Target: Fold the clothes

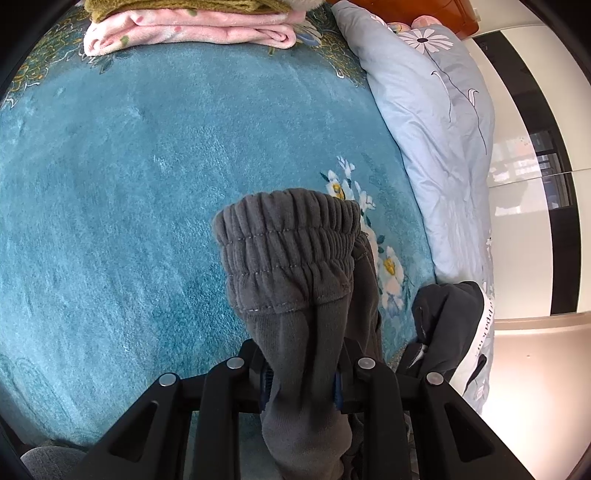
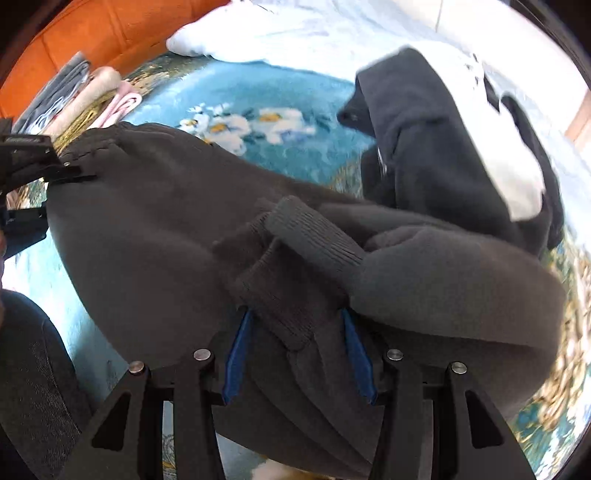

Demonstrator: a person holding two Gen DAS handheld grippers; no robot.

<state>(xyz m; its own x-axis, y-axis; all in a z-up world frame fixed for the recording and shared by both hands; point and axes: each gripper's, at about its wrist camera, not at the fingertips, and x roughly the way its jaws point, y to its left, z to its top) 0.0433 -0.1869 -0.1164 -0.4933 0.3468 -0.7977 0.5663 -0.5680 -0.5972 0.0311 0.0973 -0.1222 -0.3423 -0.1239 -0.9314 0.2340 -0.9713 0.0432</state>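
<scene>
Teal blanket (image 1: 129, 184): left gripper (image 1: 301, 384) clenched on grey sweatpants (image 1: 291, 258), right gripper (image 2: 295, 350) pinching ribbed cuffs (image 2: 295, 266); bunched fabric may slip, skewing fold.

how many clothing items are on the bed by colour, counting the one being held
grey: 1, the sweatpants clamped by the left gripper and the right gripper
black and white: 1, the jacket
pink: 1, the folded fleece item
olive green: 1, the folded item stacked on the pink one
total: 4 that can be told apart; more folded pieces in that stack are too blurred to count
</scene>
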